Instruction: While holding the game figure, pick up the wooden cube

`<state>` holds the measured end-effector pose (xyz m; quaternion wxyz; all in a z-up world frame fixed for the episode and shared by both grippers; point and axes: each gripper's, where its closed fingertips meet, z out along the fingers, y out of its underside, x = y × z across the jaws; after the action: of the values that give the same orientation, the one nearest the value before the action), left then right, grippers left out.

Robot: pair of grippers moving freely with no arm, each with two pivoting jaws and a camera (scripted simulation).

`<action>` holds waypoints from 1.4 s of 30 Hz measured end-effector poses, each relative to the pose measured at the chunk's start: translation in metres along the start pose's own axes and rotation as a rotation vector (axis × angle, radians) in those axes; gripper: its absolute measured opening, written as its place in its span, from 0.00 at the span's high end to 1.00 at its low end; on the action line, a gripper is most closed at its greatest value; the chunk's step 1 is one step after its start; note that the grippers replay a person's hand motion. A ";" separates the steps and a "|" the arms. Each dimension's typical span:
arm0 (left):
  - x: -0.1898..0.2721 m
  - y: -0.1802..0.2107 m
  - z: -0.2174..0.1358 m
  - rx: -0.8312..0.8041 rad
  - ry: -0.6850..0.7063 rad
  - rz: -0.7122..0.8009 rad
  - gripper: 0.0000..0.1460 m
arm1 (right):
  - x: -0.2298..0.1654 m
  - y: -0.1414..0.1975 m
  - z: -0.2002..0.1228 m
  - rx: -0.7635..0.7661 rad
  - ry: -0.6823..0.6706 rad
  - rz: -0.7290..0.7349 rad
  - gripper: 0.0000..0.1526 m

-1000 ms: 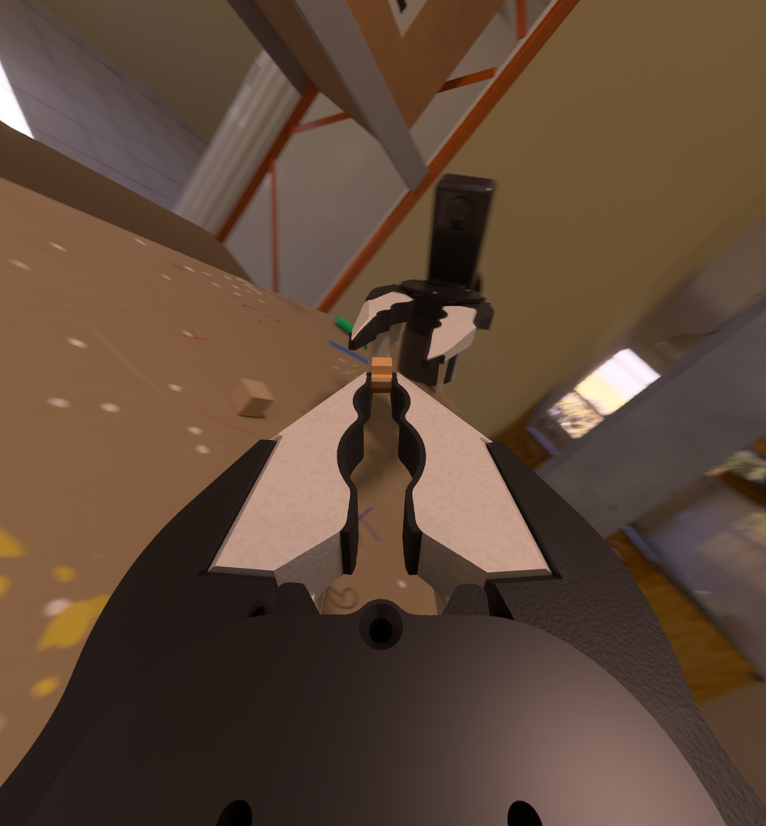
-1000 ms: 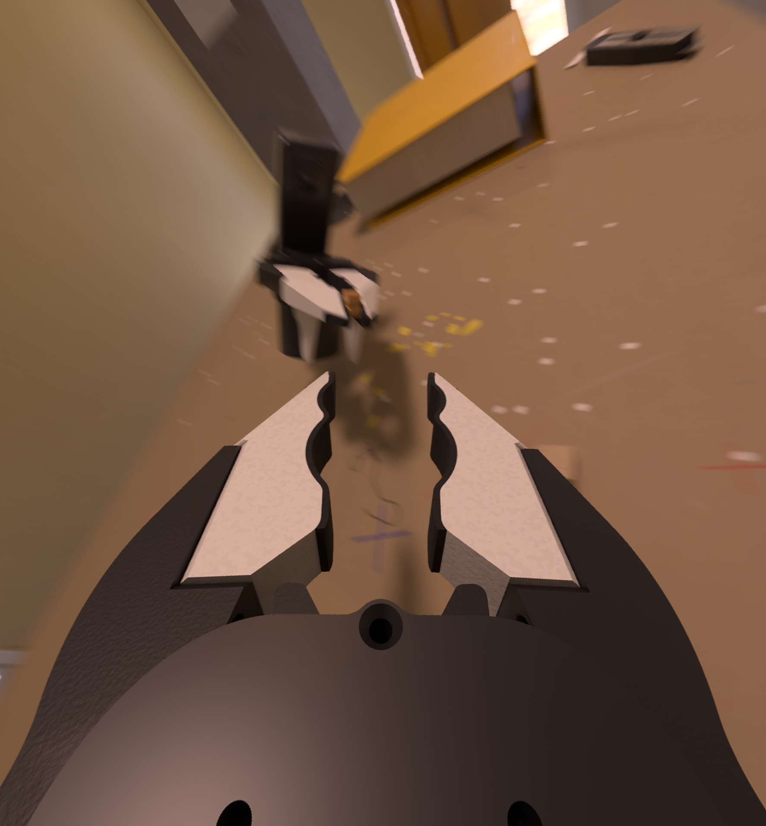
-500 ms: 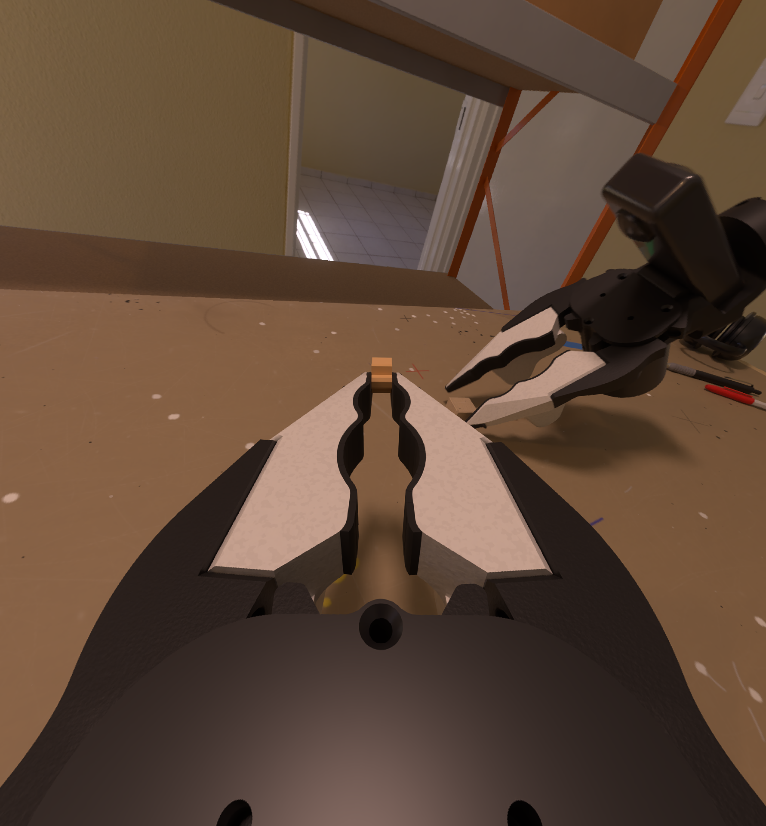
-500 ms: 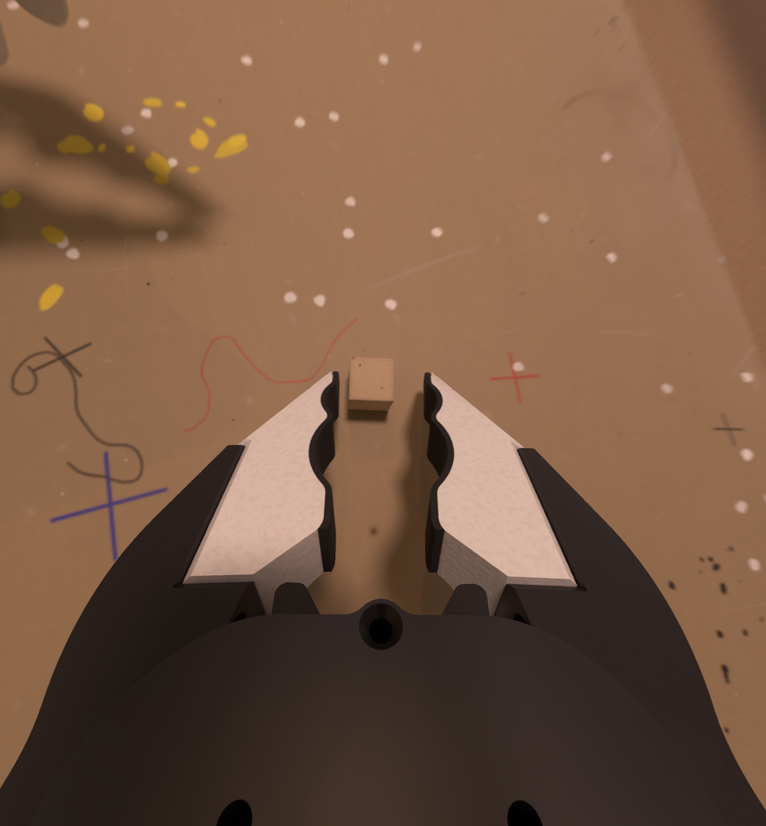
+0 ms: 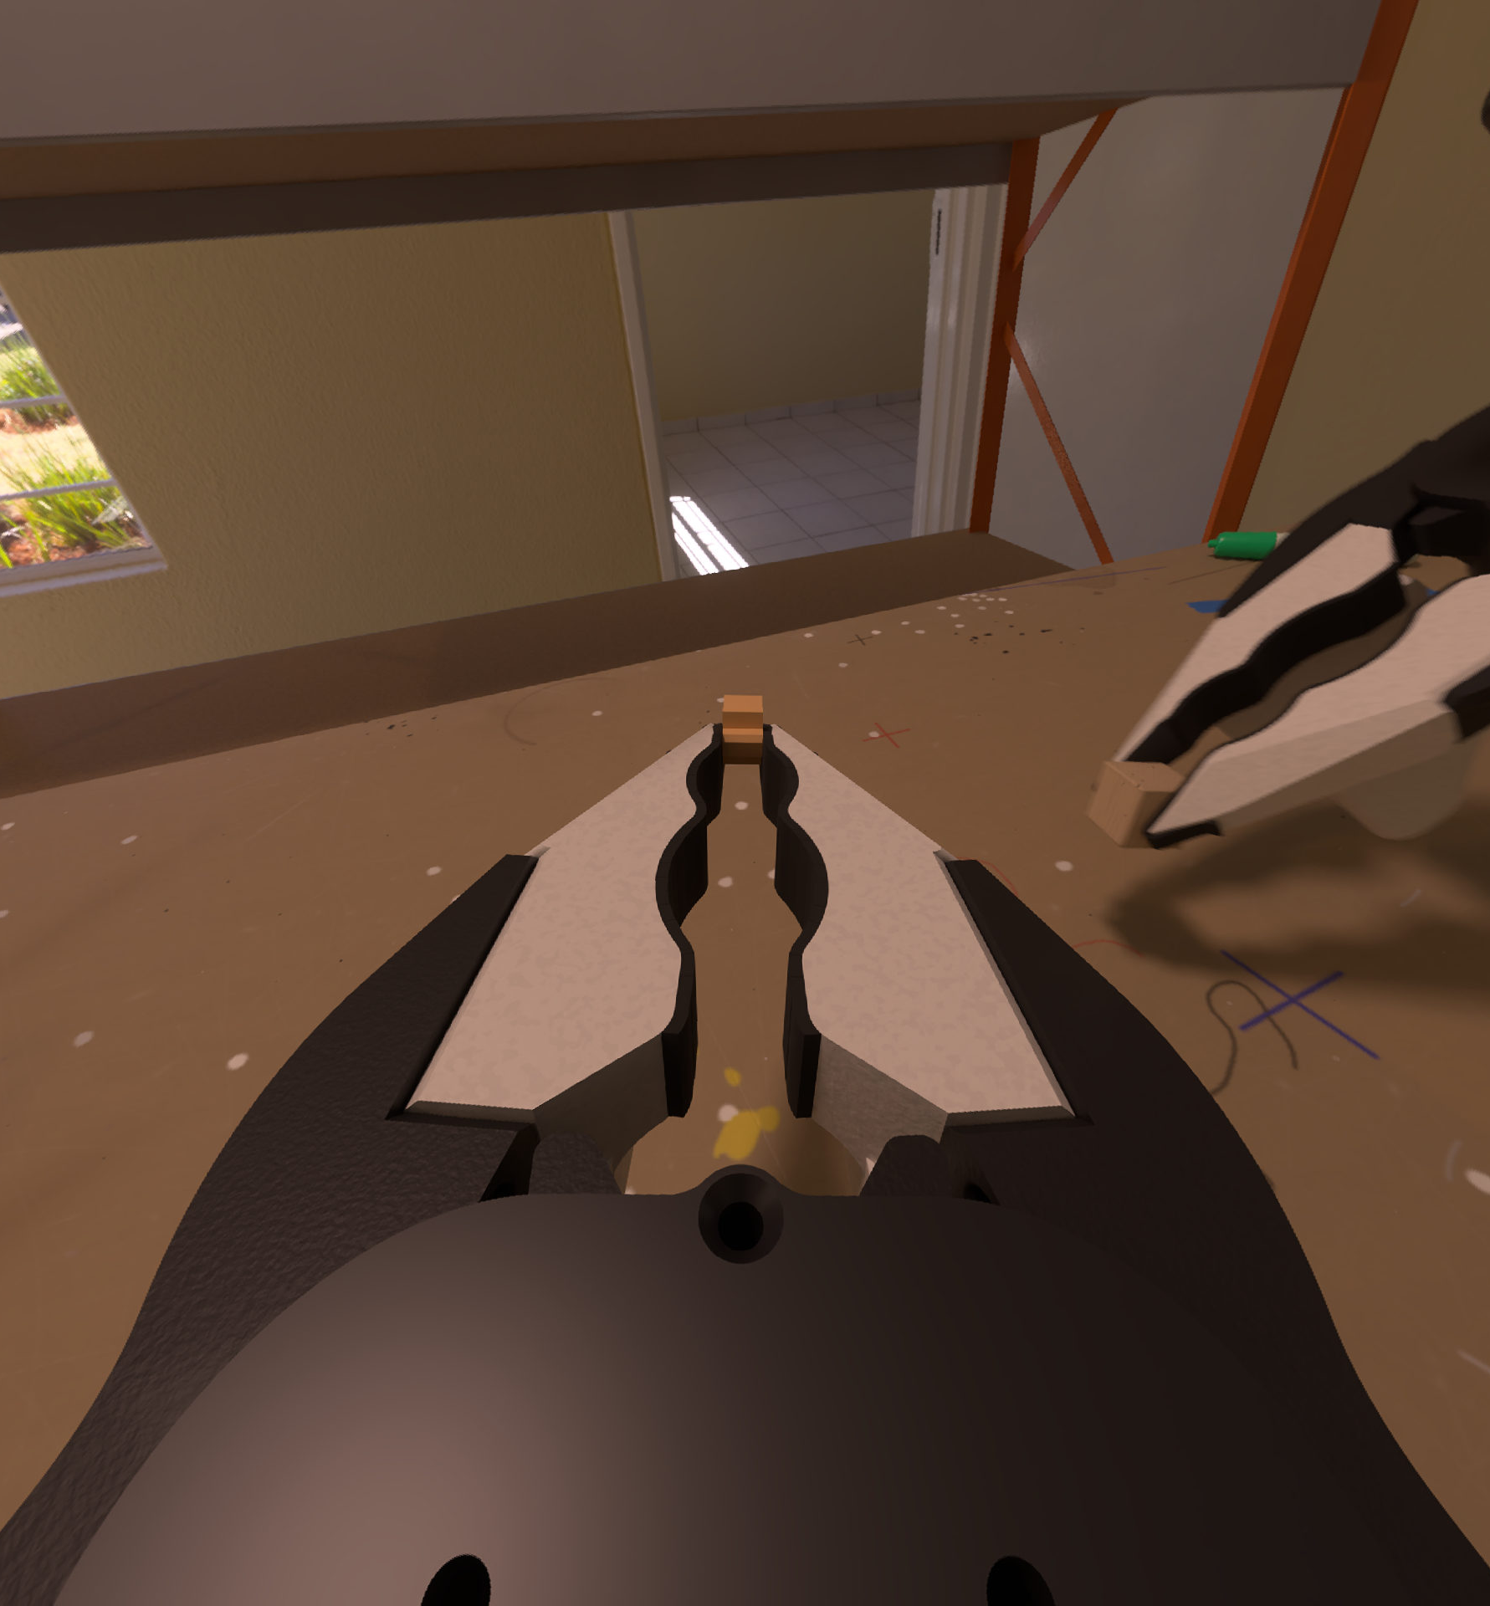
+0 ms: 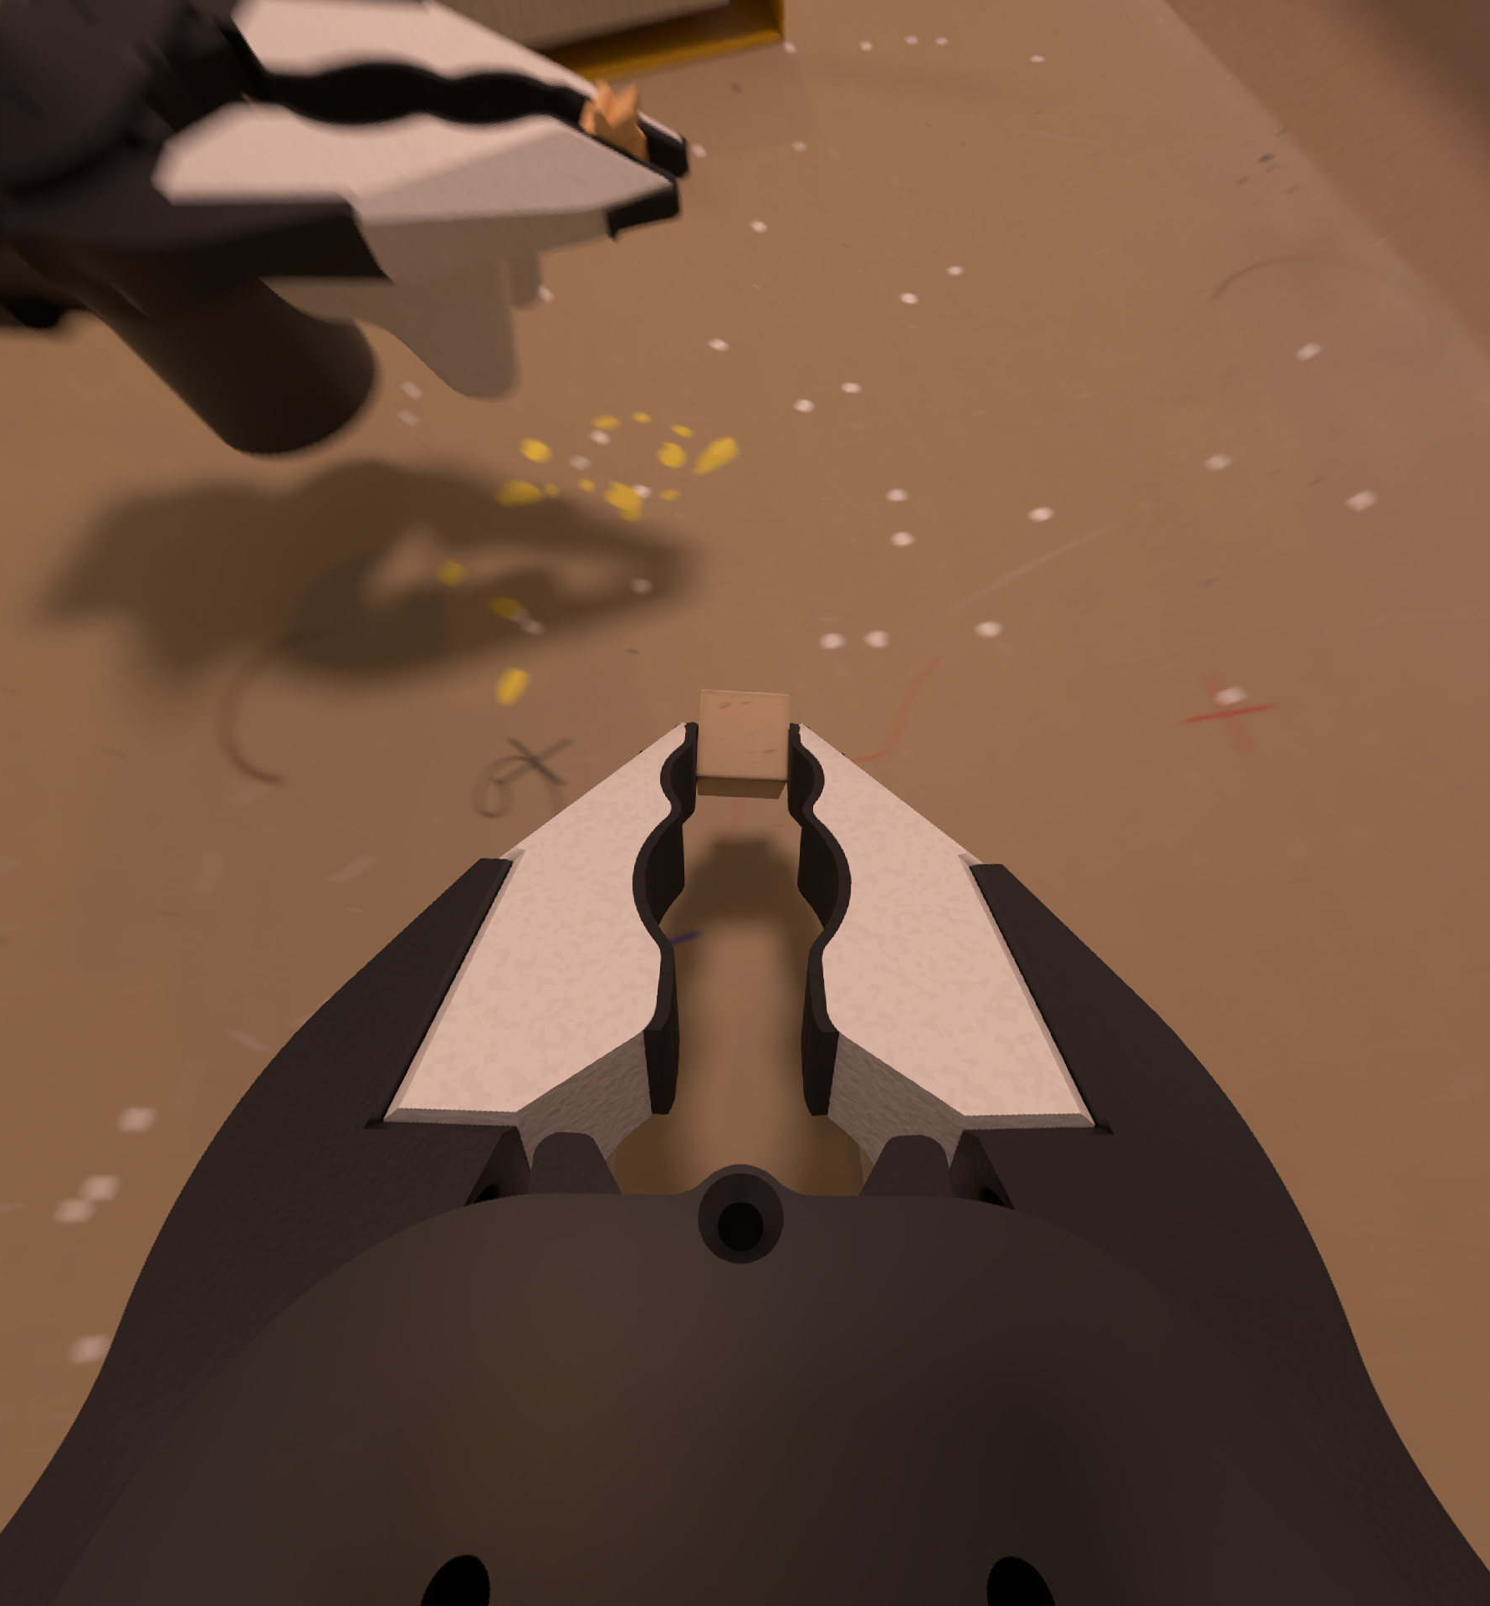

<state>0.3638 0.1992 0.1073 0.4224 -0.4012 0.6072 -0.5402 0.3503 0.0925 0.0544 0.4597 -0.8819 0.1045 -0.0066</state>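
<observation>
your left gripper (image 5: 742, 739) hangs over the brown table (image 5: 202, 912), its fingers drawn nearly together and pinching the small orange-brown game figure (image 5: 742, 728) right at the tips. ahead of it the tabletop runs on to its far edge (image 5: 550, 634), a darker raised strip, with a yellow wall and an open doorway beyond. to your left the surface is bare but for white specks. to your right the room is tighter: the right gripper (image 5: 1158, 804) reaches in from that side, with its shadow on the table beneath it and a green object (image 5: 1243, 545) far behind, near the orange shelf legs.

your right gripper (image 6: 742, 747) is narrowed onto the wooden cube (image 6: 742, 743), both fingertips pressed against its side faces, the cube sitting at the very tips and sticking out a little past them. a shadow lies on the table below the cube; whether the cube touches the table, you cannot tell. in the left wrist view the same cube (image 5: 1125, 801) shows between those tips, low over the surface.

from the right wrist view the left gripper (image 6: 628, 139) sits up and to the left, well apart from the cube, the figure (image 6: 611, 117) in its tips. a yellow-edged box (image 6: 680, 43) lies at the far end.
</observation>
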 end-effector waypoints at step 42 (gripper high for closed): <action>0.011 0.012 0.007 -0.070 0.027 0.043 0.95 | -0.017 0.004 0.000 0.141 0.002 0.116 0.87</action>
<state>0.3666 0.1882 0.0944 0.4112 -0.3954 0.6400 -0.5147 0.3326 0.0940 0.0525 0.5202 -0.8397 0.1550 0.0115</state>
